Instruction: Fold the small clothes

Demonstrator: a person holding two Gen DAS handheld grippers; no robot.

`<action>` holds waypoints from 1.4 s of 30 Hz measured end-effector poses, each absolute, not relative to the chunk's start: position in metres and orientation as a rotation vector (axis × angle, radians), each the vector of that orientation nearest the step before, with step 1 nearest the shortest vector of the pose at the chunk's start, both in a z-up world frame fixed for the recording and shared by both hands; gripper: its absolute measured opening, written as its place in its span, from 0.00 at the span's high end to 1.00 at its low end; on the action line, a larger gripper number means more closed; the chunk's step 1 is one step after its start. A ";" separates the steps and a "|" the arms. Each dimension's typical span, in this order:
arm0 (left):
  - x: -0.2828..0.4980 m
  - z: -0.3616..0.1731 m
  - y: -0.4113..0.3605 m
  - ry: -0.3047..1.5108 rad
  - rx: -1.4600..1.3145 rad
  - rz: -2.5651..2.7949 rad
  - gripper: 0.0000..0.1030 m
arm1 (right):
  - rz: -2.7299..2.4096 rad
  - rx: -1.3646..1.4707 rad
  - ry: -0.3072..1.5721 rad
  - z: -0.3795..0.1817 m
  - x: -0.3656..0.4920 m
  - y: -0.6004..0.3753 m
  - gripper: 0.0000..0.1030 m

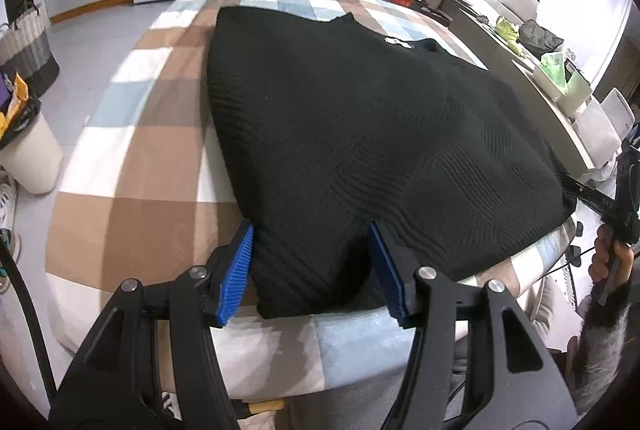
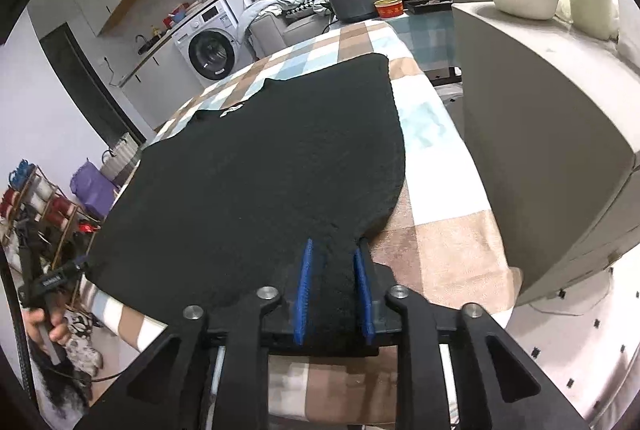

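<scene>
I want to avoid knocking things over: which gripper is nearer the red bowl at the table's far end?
Right. The right gripper holds the sweater hem on the red bowl's side; the left gripper holds the opposite corner.

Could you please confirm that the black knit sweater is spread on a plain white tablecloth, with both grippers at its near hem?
Not quite: the cloth under the black knit sweater is a checked tablecloth in brown, white and pale blue, as the left wrist view shows. The rest holds: the left gripper and right gripper are both at its near hem.
</scene>
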State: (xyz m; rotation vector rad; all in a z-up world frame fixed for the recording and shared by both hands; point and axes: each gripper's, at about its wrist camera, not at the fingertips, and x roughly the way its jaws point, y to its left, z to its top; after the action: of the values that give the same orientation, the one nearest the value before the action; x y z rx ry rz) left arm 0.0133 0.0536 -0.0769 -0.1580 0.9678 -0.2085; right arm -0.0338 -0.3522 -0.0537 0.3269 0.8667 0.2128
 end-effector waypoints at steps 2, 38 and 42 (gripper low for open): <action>0.014 -0.081 0.052 0.975 -0.151 -0.212 0.48 | 0.211 0.326 0.871 -0.055 -0.034 -0.351 0.75; 0.011 -0.075 0.093 0.919 -0.243 -0.127 0.88 | 0.190 0.224 0.852 -0.060 -0.037 -0.347 0.88; 0.010 -0.075 0.093 0.915 -0.175 -0.048 0.88 | 0.136 0.226 0.838 -0.055 -0.039 -0.354 0.88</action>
State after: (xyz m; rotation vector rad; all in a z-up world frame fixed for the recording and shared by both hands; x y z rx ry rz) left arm 0.0100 0.0928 -0.0747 -0.1752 0.9148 -0.0480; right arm -0.0390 -0.3543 -0.0553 0.2259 0.8379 0.1364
